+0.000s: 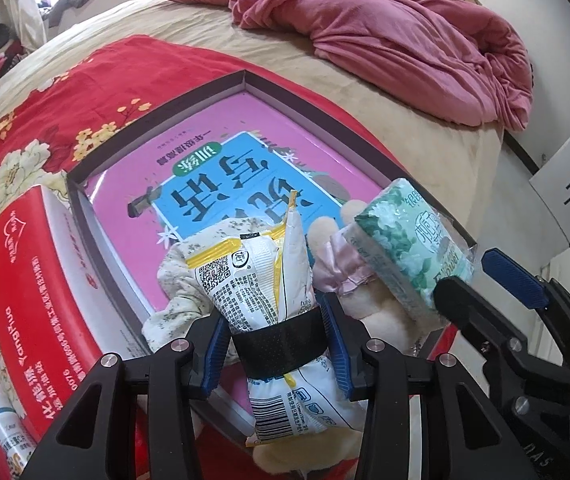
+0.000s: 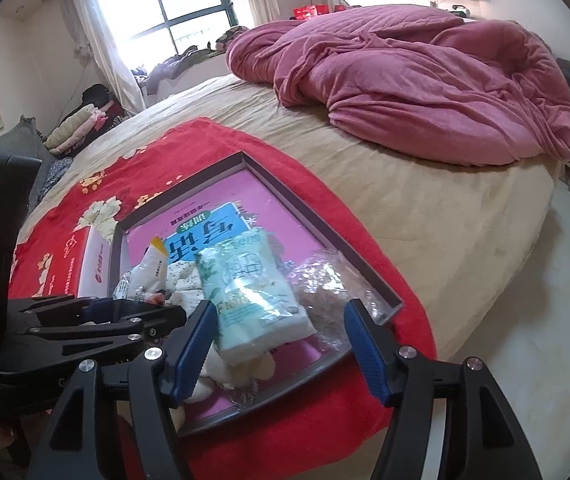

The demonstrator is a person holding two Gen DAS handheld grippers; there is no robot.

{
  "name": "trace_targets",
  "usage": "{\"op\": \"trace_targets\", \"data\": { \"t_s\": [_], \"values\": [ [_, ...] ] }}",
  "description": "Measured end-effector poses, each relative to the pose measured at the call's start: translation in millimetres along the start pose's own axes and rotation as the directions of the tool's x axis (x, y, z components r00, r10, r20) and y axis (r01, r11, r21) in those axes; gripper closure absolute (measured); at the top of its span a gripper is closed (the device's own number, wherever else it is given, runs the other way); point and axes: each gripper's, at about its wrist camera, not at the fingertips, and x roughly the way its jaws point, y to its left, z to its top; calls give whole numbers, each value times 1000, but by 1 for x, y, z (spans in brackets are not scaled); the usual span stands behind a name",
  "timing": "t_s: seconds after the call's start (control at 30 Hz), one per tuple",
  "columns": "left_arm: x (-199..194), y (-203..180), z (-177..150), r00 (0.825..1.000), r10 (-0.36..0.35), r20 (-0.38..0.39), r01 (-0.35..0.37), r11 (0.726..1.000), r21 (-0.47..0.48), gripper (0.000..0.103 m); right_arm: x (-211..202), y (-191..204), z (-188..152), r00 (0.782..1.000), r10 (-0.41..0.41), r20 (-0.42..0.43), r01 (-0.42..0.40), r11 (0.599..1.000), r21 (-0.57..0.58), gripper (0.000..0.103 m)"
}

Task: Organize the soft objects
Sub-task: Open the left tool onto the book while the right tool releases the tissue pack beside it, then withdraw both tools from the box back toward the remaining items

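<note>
My left gripper (image 1: 277, 340) is shut on a white and yellow soft packet (image 1: 261, 276) with a black band, held over the near end of a shallow grey tray (image 1: 165, 112). The tray holds a pink book (image 1: 189, 160). A floral cloth (image 1: 181, 272), a cream plush toy (image 1: 381, 312) with a pink ribbon and a green tissue pack (image 1: 409, 236) lie at the tray's near end. My right gripper (image 2: 277, 344) is open, its jaws wide apart on both sides of the tissue pack (image 2: 253, 300), not touching it. The packet (image 2: 145, 272) and the left gripper (image 2: 133, 312) show at the left of the right wrist view.
The tray (image 2: 269, 172) lies on a red floral blanket (image 2: 97, 168) on a beige bed (image 2: 425, 208). A red and white box (image 1: 33, 288) stands left of the tray. A small tube (image 1: 1, 416) lies near it. Crumpled clear plastic (image 2: 325, 280) sits in the tray's right corner. A heaped pink quilt (image 2: 425, 80) lies at the back.
</note>
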Motion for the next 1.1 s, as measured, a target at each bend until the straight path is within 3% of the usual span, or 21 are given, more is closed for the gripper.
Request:
{"op": "trace_targets", "data": {
  "t_s": [0.17,0.27,0.73,1.1],
  "values": [
    [0,1,1,1000,-15,1,15,1000,-7,57,-4,-6,1,1000,-7,5,7,1000,21,37],
    [-3,2,1,999,-47,14,47,999,-11,50,-6,-6,2,1000,-9,10,9,1000,22,37],
    [-15,10,-3,999,-42,30,43,999,-30,43,-14,-3,5,1000,-10,26,10,1000,22,37],
    [-48,11,-9,997,-22,77,24,999,-30,35,-24,5,9,999,-13,43,13,1000,15,33]
  ]
}}
